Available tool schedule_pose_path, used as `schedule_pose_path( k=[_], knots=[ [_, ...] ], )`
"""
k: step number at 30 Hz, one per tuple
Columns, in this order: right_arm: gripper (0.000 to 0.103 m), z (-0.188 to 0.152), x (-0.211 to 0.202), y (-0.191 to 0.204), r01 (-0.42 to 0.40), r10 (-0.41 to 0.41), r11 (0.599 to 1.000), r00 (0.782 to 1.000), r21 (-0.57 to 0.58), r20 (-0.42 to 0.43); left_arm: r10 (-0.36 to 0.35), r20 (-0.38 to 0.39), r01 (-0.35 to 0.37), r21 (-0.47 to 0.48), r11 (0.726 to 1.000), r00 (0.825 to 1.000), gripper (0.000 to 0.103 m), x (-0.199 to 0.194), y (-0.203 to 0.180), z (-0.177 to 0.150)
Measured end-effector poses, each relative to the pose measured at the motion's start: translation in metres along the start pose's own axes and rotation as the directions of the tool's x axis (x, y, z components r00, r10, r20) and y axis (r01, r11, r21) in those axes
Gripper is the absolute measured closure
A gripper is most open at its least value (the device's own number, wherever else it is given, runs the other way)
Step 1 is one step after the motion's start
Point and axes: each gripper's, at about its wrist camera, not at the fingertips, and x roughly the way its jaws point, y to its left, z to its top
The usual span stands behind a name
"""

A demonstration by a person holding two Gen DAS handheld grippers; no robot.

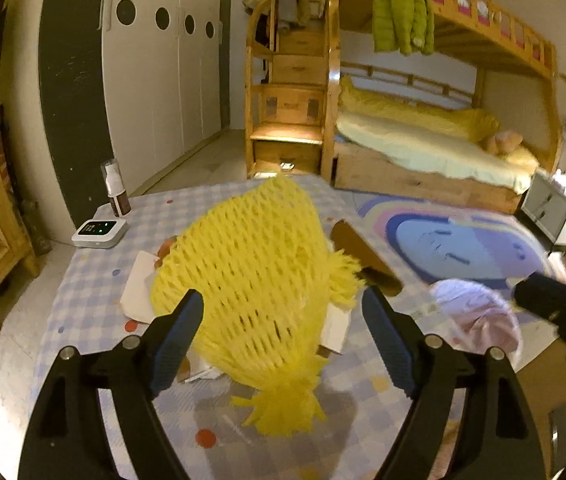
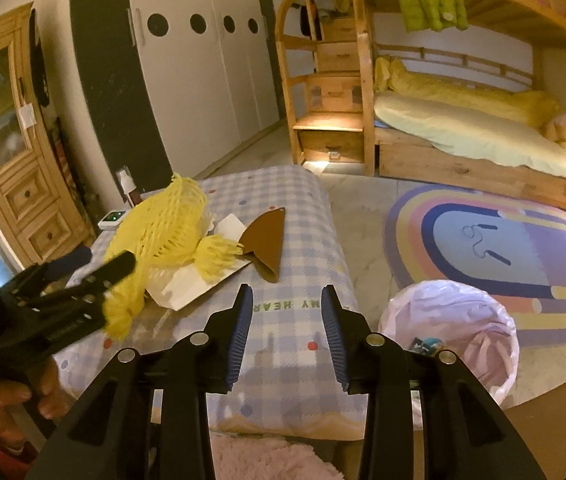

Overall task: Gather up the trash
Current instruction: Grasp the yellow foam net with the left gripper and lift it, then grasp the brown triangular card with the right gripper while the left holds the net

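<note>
A yellow foam fruit net (image 1: pixel 251 280) lies between my left gripper's (image 1: pixel 283 320) wide-open jaws, above the checked tablecloth; it touches the left finger, but the jaws are not closed on it. It also shows in the right wrist view (image 2: pixel 159 232), beside the left gripper (image 2: pixel 115 272). A brown paper cone (image 2: pixel 267 240) and white paper (image 2: pixel 191 288) lie on the table (image 2: pixel 291 320). My right gripper (image 2: pixel 287 320) is open and empty over the table's near part. A bin with a pink liner (image 2: pixel 451 332) stands on the floor to the right.
A white device with green lights (image 1: pixel 101 232) and a spray bottle (image 1: pixel 117 192) stand at the table's far left corner. A colourful rug (image 2: pixel 503 252), a bunk bed (image 2: pixel 463 132) and a wooden cabinet (image 2: pixel 15 140) surround the table.
</note>
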Motion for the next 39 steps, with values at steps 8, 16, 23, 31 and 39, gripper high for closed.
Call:
schedule_pose_path(
  k=[8,16,23,31,39],
  knots=[
    [0.066,0.001,0.008,0.003,-0.017,0.017,1.0,1.0,-0.008,-0.018,0.057,-0.071,-0.054,0.041,0.998,0.996,0.076,0.019,0.005,-0.012],
    [0.066,0.003,0.007,0.019,-0.035,0.034,0.999,0.999,-0.04,-0.016,0.048,0.045,-0.045,-0.063,0.997,0.998,0.093,-0.027,0.05,-0.004],
    [0.061,0.009,0.023,0.028,-0.033,0.031,0.998,0.999,-0.061,-0.038,0.022,0.171,0.009,-0.183,0.983,0.985,0.093,-0.064,0.089,0.013],
    [0.048,0.03,0.076,0.03,-0.021,0.009,0.994,0.994,-0.104,-0.113,-0.006,0.187,0.036,-0.158,0.987,0.982,0.093,-0.045,0.085,0.028],
    [0.036,0.037,0.132,0.028,-0.015,-0.007,0.99,0.987,-0.139,-0.159,-0.039,0.168,0.064,-0.145,0.987,0.985,0.093,-0.012,0.077,0.037]
  ],
)
